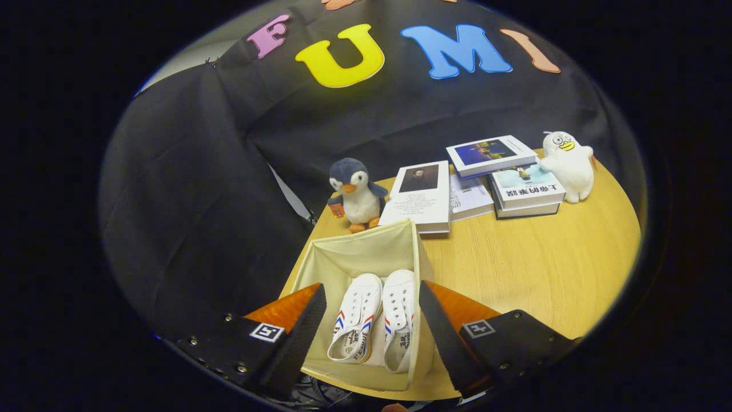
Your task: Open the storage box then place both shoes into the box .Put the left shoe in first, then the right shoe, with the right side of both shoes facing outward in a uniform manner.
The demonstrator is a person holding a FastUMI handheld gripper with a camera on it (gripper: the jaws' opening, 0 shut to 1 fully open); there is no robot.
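A cream fabric storage box [343,257] stands open on the round wooden table [543,269], near its front edge. Two white canvas shoes with red and blue stripes lie side by side inside it, toes pointing away from me: one shoe [355,317] on the left and the other shoe [400,320] on the right. My gripper [372,315] hovers above the box, open, its fingers spread to either side of the shoes with nothing held between them.
A penguin plush [357,194] stands just beyond the box. Several books [423,197] lie behind it toward the right, with a white duck plush [568,166] leaning on the far stack. Black cloth walls close the back and left.
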